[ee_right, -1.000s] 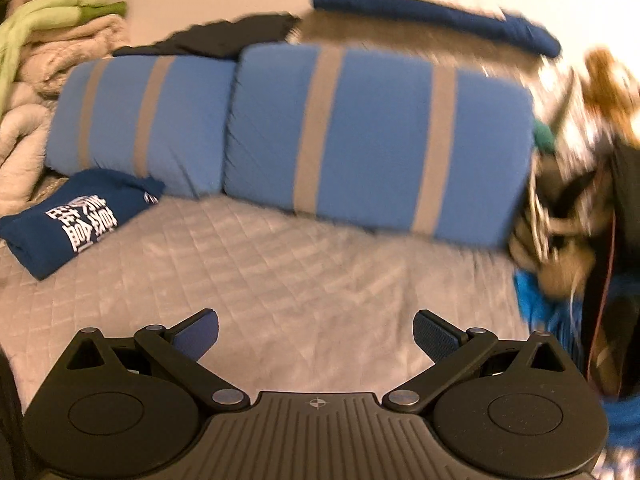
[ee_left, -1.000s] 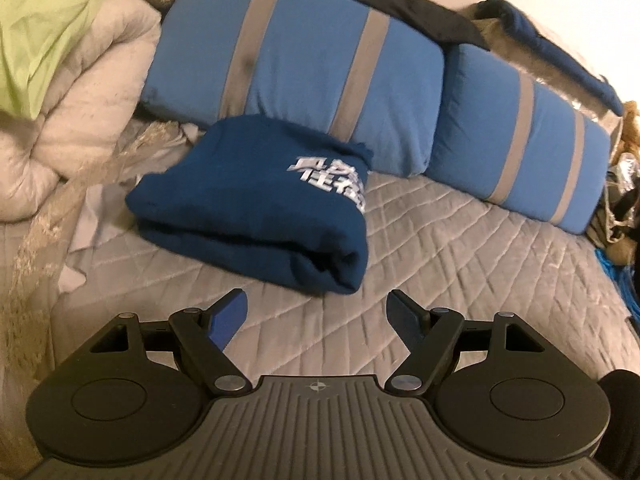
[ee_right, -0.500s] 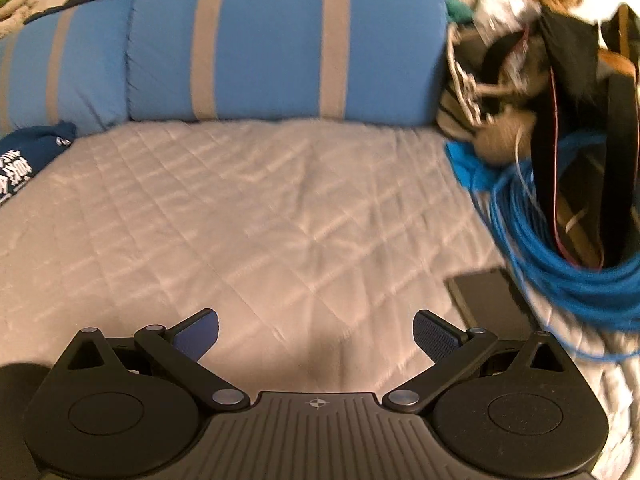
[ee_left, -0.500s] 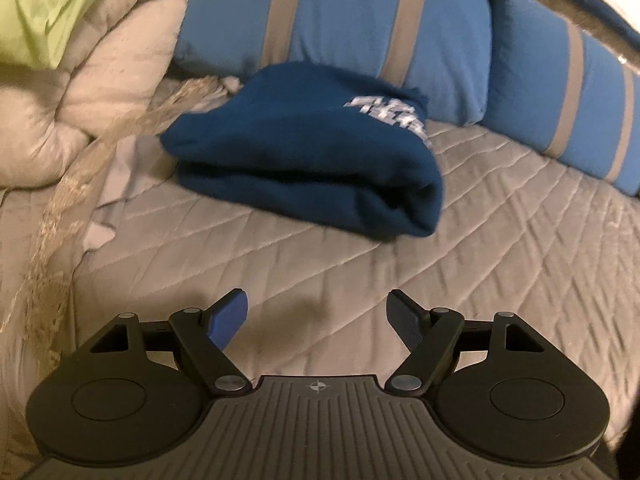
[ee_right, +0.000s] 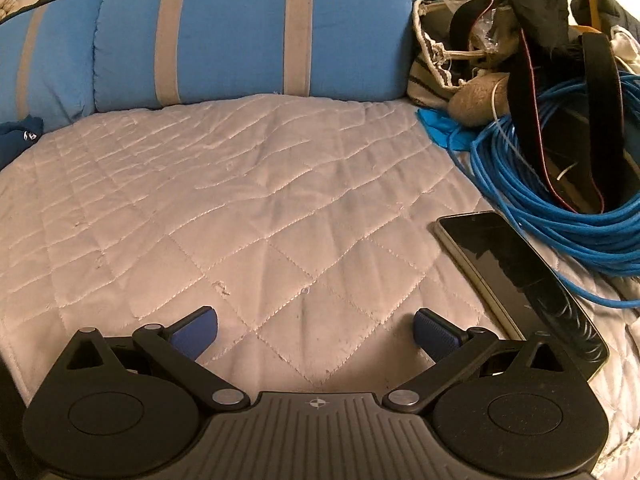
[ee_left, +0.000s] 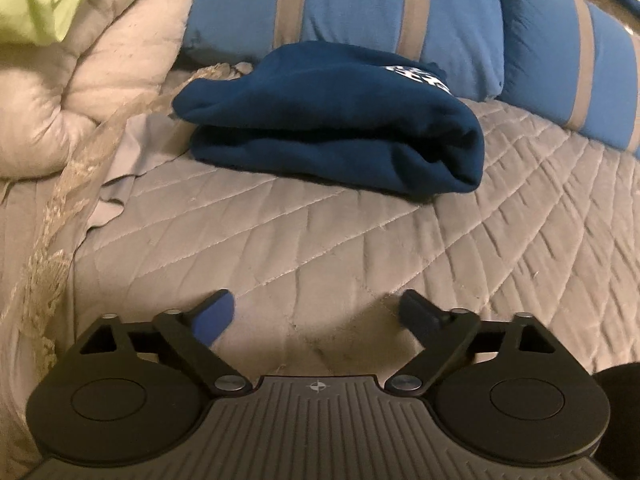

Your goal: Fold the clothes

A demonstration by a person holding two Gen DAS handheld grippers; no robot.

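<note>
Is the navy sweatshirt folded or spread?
Folded: the navy sweatshirt lies as a compact stack of layers on the quilt, apart from both open grippers.

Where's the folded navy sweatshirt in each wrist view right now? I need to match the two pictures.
Left wrist: folded navy sweatshirt lies upper centre on the grey quilt, against the blue striped pillow.
Right wrist: only a corner of it shows at the far left edge, below the pillows.
Shared landmark: the blue striped pillow, at the left edge in the right view.

Open quilt [ee_right: 256, 208], phone [ee_right: 516, 276], cable coil [ee_right: 560, 200] right
</note>
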